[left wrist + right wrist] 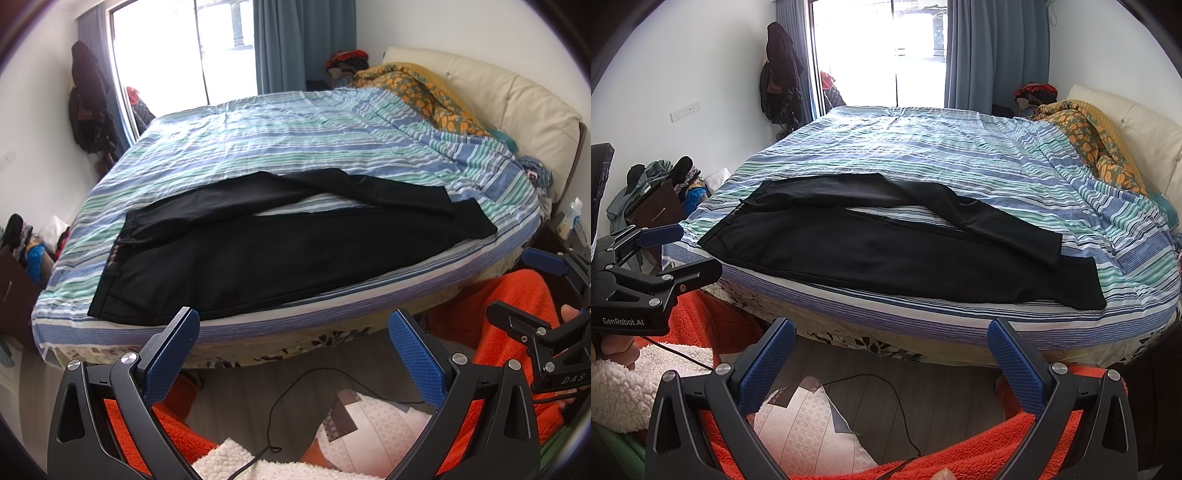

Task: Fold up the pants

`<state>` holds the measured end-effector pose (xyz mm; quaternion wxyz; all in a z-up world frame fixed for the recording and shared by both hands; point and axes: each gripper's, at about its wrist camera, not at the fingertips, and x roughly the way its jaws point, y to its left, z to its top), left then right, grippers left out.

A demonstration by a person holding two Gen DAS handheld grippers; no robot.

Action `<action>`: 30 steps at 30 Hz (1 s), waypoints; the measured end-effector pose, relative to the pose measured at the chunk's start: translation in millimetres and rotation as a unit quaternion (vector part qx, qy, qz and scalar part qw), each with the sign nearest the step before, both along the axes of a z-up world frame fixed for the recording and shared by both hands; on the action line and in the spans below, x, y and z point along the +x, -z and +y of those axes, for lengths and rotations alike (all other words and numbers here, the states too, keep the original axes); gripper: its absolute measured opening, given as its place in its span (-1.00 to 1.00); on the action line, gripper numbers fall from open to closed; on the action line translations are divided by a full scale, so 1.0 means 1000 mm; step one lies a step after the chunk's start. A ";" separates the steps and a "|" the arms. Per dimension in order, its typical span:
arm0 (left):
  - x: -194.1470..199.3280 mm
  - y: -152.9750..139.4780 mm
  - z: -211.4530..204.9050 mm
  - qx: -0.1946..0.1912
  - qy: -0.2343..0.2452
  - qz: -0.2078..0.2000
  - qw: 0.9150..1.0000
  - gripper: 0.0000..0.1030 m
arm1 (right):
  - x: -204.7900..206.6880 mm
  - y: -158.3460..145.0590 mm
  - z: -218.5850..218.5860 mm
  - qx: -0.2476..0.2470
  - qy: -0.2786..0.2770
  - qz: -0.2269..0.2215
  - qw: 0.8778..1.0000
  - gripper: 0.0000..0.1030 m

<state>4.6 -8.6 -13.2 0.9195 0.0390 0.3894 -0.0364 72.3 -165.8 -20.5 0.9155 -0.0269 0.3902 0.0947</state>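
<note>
Striped bed bears black pants flat.

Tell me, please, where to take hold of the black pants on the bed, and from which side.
Probably grip the far leg of the pants near its cuff, coming from the near bed edge. It lies apart from the near leg, so lifting it over would stack both. Both tongs, left and right, are open.

Matt black cloth on the pants, wrinkled striped cotton on the bedsheet, dimpled blue rubbery fingers, fuzzy orange fleece blanket, smooth cream leather headboard.
</note>
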 end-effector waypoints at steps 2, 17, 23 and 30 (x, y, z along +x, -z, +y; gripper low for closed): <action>0.000 0.000 0.000 0.000 0.000 0.000 1.000 0.99 | 0.000 0.000 0.000 0.000 0.000 0.000 1.000 1.00; -0.001 0.002 0.001 0.001 0.001 0.001 1.000 0.99 | 0.002 0.000 0.001 0.001 -0.001 0.003 1.000 1.00; -0.001 0.003 0.001 0.001 0.001 0.001 1.000 0.99 | 0.001 0.000 0.001 0.001 -0.001 0.003 1.000 1.00; 0.000 0.002 0.000 0.001 0.001 0.001 1.000 0.99 | 0.002 0.000 0.002 0.001 -0.001 0.003 1.000 1.00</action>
